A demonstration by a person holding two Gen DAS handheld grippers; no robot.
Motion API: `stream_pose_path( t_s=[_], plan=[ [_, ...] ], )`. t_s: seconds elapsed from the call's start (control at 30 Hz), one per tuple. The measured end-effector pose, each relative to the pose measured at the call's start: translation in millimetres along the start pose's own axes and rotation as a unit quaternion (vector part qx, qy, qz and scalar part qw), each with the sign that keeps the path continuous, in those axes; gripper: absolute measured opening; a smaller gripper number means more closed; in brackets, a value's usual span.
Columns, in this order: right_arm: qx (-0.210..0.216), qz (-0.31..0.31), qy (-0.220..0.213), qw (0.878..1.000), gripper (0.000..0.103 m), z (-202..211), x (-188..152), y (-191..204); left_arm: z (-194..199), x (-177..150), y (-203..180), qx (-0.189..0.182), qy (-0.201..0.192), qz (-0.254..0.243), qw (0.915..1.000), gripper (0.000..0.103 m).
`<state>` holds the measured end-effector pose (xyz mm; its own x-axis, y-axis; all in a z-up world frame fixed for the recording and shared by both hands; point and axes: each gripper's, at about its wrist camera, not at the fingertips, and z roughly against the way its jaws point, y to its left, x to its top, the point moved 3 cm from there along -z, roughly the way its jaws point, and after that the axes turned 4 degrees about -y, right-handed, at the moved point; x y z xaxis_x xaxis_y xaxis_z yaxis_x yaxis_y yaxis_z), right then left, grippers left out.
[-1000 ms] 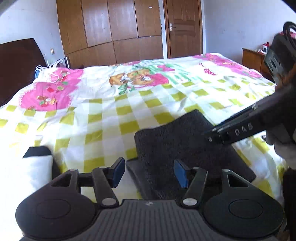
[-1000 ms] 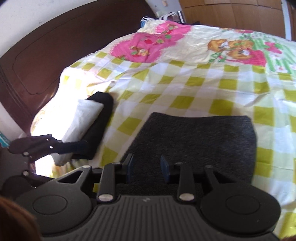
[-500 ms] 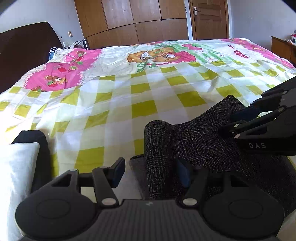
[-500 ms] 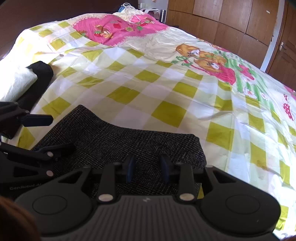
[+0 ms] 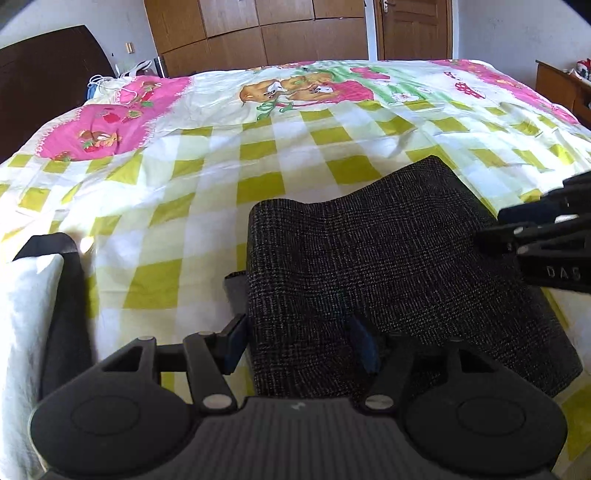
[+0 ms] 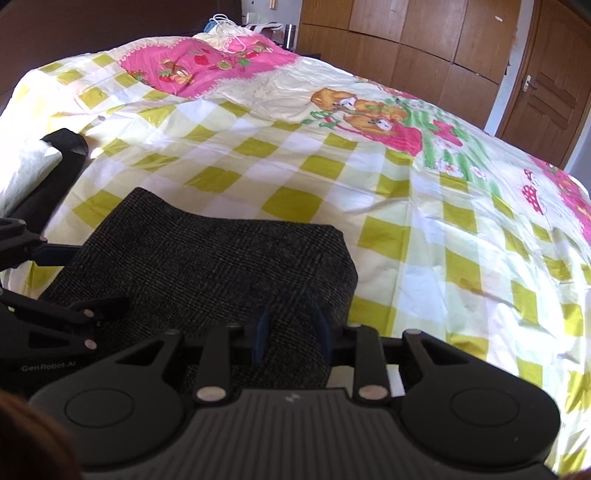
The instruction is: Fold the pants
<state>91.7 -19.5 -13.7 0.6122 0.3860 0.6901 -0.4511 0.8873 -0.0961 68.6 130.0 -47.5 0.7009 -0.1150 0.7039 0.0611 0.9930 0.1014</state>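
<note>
The dark grey checked pants [image 5: 388, 266] lie folded into a thick bundle on the bed near its front edge, and show in the right wrist view too [image 6: 221, 266]. My left gripper [image 5: 301, 341] is open, with the bundle's near left edge between its fingers. My right gripper [image 6: 291, 332] has its fingers wide apart over the bundle's near right corner, with cloth between them. The right gripper shows at the right of the left wrist view [image 5: 546, 243]. The left gripper shows at the left of the right wrist view [image 6: 44, 295].
The bed [image 5: 295, 155] has a yellow-checked sheet with pink cartoon prints. A white and black folded stack [image 5: 40, 314] lies at the bed's near left corner. A dark headboard [image 5: 44, 85], wooden wardrobe [image 5: 258, 33], door and a bedside cabinet [image 5: 557, 88] surround the bed.
Both grippers have dropped low and moved onto the pants bundle from the front. The near layer of the pants has risen and rolled forward over the rest.
</note>
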Motion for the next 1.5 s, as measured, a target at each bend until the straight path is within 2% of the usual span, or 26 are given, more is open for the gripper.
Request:
stream_pose_path(
  t_s=[0.1,0.2,0.3,0.4,0.53,0.63,0.73,0.83,0.9,1.07,1.27,1.5],
  plan=[
    [0.002,-0.019,0.000,1.000,0.030,4.8,-6.4,-3.6,4.8,-0.2,5.5,-0.009,0.009,0.012,0.9998,0.074],
    [-0.004,-0.024,-0.001,1.000,0.030,11.0,-7.2,-6.9,12.7,-2.7,9.3,-0.004,0.001,0.013,0.9999,0.073],
    [-0.018,-0.022,0.008,1.000,0.030,12.9,-10.1,-7.8,6.8,-4.5,5.7,-0.001,0.020,-0.014,0.9997,0.075],
    [-0.044,-0.007,0.019,0.999,0.030,17.9,-10.7,-3.6,2.7,-4.5,3.3,0.000,0.014,-0.027,0.9995,0.081],
    [-0.084,-0.002,0.024,0.996,0.029,34.4,-10.8,-2.8,7.0,-1.5,7.1,-0.027,0.003,-0.002,0.9996,0.080],
    [-0.105,-0.002,0.026,0.994,0.029,38.4,-8.5,-5.5,13.0,2.9,3.2,-0.038,-0.013,-0.007,0.9992,0.080],
    [-0.104,-0.004,0.030,0.994,0.029,31.0,-8.0,-7.3,14.9,6.6,3.0,-0.034,-0.019,-0.013,0.9992,0.080],
    [-0.094,-0.006,0.031,0.995,0.029,18.5,-11.4,-9.3,4.4,4.5,7.0,-0.021,0.002,-0.015,0.9997,0.081],
    [-0.085,-0.017,0.034,0.996,0.029,8.5,-15.8,-14.5,-2.4,-0.4,9.7,-0.018,0.008,-0.010,0.9998,0.091],
    [-0.074,-0.027,0.029,0.996,0.031,1.8,-26.9,-22.7,-7.7,-1.6,10.6,-0.020,0.017,-0.005,0.9996,0.100],
    [-0.075,-0.044,0.031,0.996,0.031,0.9,-33.3,-30.7,-5.8,0.5,0.6,-0.017,0.009,-0.027,0.9995,0.102],
    [-0.068,-0.051,0.040,0.996,0.032,-1.2,-40.6,-30.9,-6.1,0.3,0.3,-0.029,0.010,-0.024,0.9992,0.102]
  ],
)
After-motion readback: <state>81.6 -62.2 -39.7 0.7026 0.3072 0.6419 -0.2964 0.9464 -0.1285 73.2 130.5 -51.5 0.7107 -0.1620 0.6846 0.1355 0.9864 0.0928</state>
